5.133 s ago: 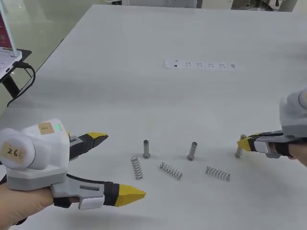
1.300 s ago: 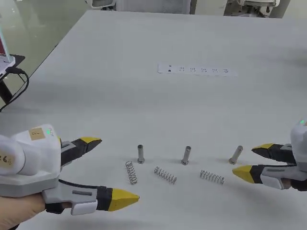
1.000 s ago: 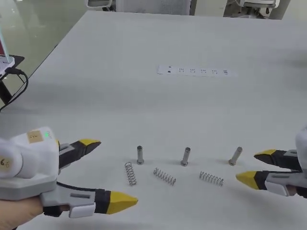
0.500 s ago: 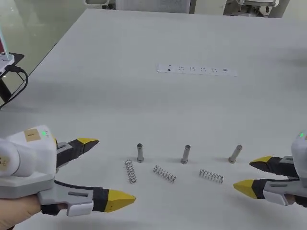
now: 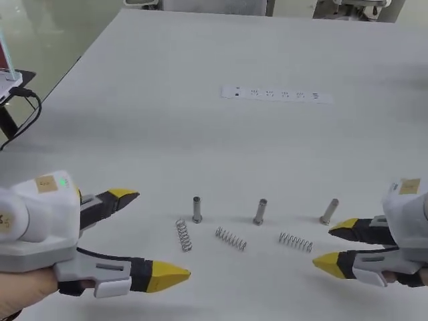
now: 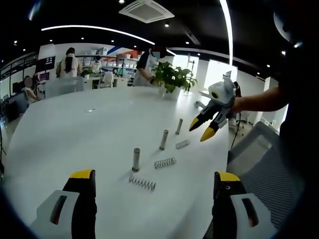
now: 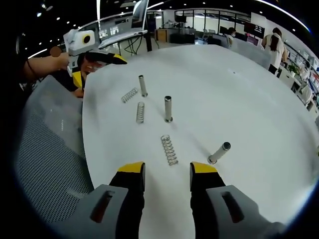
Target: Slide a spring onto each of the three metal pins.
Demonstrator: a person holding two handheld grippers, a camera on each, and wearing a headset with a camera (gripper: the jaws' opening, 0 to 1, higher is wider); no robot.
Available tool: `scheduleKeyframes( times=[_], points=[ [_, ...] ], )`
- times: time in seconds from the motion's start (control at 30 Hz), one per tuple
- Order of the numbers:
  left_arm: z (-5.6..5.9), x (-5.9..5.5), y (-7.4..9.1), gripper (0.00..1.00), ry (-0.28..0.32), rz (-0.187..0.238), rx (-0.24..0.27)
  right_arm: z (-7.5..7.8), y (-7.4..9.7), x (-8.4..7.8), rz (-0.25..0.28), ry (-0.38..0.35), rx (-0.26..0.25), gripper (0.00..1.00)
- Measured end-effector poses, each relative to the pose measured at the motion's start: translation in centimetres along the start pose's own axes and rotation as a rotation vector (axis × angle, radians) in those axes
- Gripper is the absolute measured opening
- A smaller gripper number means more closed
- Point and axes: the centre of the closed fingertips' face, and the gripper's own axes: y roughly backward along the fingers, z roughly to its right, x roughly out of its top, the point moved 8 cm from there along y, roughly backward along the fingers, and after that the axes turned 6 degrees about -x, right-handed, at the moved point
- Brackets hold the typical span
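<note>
Plainly, the left claw (image 5: 155, 233) is spread wide, its two yellow tips far apart with nothing between them. It hovers low at the near left of the white surface (image 5: 200, 140), gripped in a hand (image 5: 20, 293). Its own view shows the same broad gap, with bare surface between the jaws. The right claw (image 5: 329, 245) is open more narrowly and is also empty. It sits at the near right with its tips pointing leftward along the row of parts.

Just ahead of the left claw, the left spring (image 5: 182, 235) lies flat on the surface, running roughly front to back. It is just beside the foot of the left pin (image 5: 197, 208), which stands upright. Next along, the middle spring (image 5: 231, 238) lies flat at a slant, just in front of the middle pin (image 5: 260, 211), which also stands. The right spring (image 5: 295, 242) lies flat near the right claw's tips; in the right gripper view it sits just ahead of the gap between the jaws. Behind it is the right pin (image 5: 328, 211), which looks tilted in both the head view and the right gripper view. All three pins are bare, and each spring lies loose on the surface, apart from both claws.

Farther back lies a white power strip (image 5: 276, 94), well apart from the parts. A dark cable (image 5: 38, 107) loops beyond the surface's left edge.
</note>
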Motion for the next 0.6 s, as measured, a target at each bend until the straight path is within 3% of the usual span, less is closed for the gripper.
scheduleKeyframes(
  times=[0.6],
  points=[
    [0.0,-0.2,0.1,0.95,0.003,-0.004,0.005,-0.1,-2.5,1.3,-0.056,0.077,0.048,0.28]
  ],
)
